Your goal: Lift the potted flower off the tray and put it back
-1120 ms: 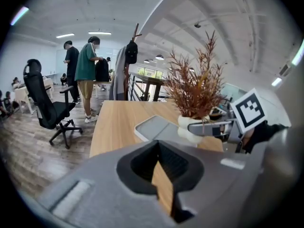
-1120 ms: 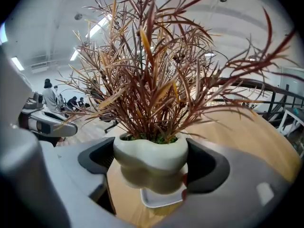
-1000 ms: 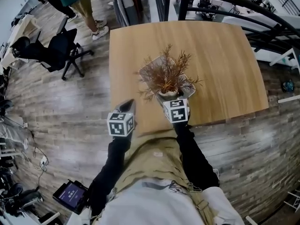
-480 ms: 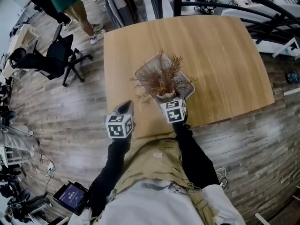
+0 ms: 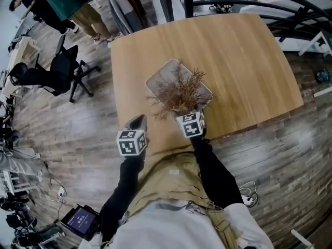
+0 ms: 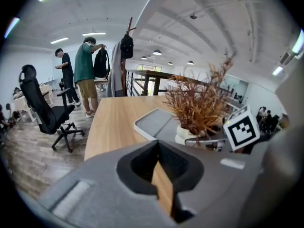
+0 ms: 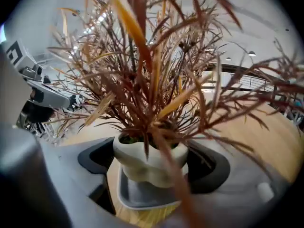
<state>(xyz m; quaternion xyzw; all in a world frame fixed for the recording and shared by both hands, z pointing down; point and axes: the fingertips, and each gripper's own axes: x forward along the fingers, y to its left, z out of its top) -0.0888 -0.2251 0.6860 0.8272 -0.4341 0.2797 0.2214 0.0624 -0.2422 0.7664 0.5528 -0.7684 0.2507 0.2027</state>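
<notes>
The potted flower (image 5: 179, 91), a bushy brown dried plant in a white pot (image 7: 148, 159), is clamped between the jaws of my right gripper (image 5: 187, 112). The pot hangs a little above the near part of the grey tray (image 5: 165, 74), whose rim shows under it in the right gripper view (image 7: 142, 197). My left gripper (image 5: 138, 122) hovers at the table's near-left edge, jaws together and holding nothing. In the left gripper view the plant (image 6: 199, 103) and the tray (image 6: 154, 125) lie ahead to the right.
The tray sits on a light wooden table (image 5: 244, 61) with a wood-plank floor around it. A black office chair (image 5: 52, 71) stands to the left. People (image 5: 78, 4) stand at the far left, by a coat stand (image 6: 127, 42).
The plant, held in my right gripper, has come toward me relative to the tray, uncovering more of the tray's far half. My left gripper has kept its place.
</notes>
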